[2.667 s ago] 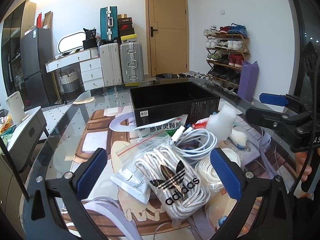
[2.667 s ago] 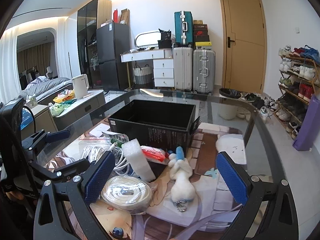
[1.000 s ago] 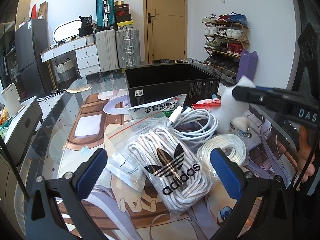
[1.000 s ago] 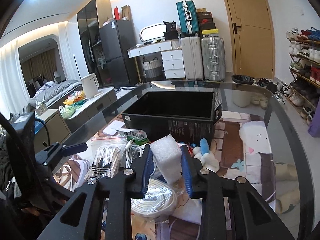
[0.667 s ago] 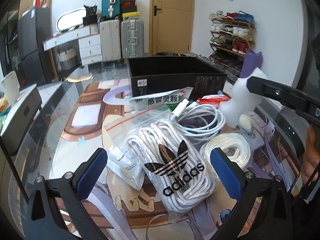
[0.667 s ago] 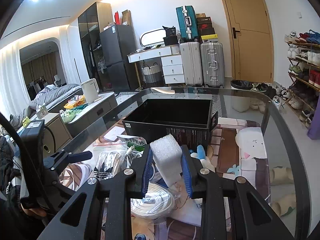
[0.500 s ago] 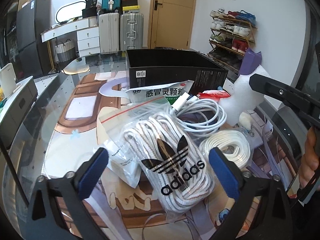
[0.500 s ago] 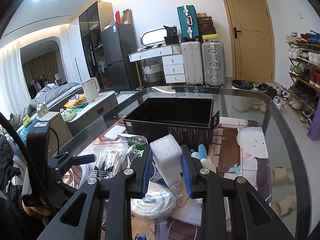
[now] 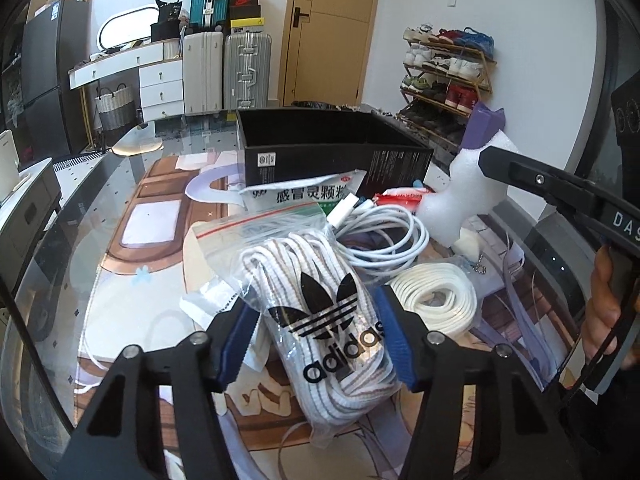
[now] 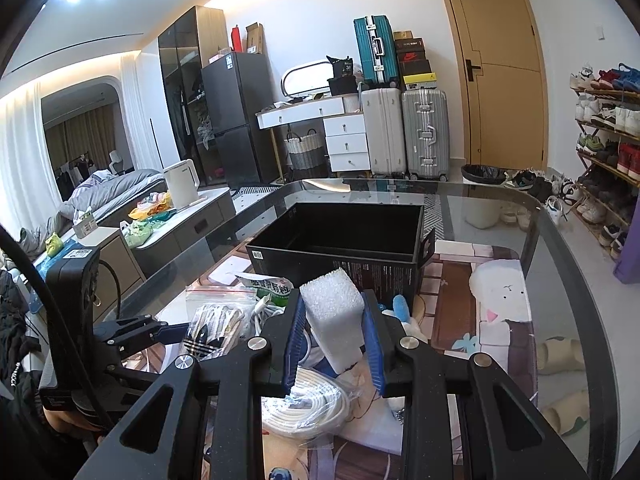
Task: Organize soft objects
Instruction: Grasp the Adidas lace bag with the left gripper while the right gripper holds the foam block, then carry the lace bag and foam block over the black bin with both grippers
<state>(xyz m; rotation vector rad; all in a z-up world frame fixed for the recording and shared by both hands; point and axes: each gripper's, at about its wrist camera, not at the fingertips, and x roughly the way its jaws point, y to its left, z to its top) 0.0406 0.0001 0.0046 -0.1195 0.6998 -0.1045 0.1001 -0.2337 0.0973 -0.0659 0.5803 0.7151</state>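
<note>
White foam block [image 10: 334, 312] sits pinched between the blue pads of our right tongs [image 10: 333, 346], held above the glass tabletop [image 10: 560, 280] just short of the open black cardboard box [image 10: 340, 236]. Our left tongs [image 9: 316, 340] are closed on the clear bag of striped white laces [image 9: 320, 312], which lies on the tabletop.

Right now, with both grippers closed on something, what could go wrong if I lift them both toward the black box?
The left gripper pinches the slippery adidas lace bag near one end, so it may sag or slide out.

That bag lies against the white cable coil and a small packet, which could drag along.

The right gripper squeezes the foam block low down; it might tip on reaching the black box.
</note>
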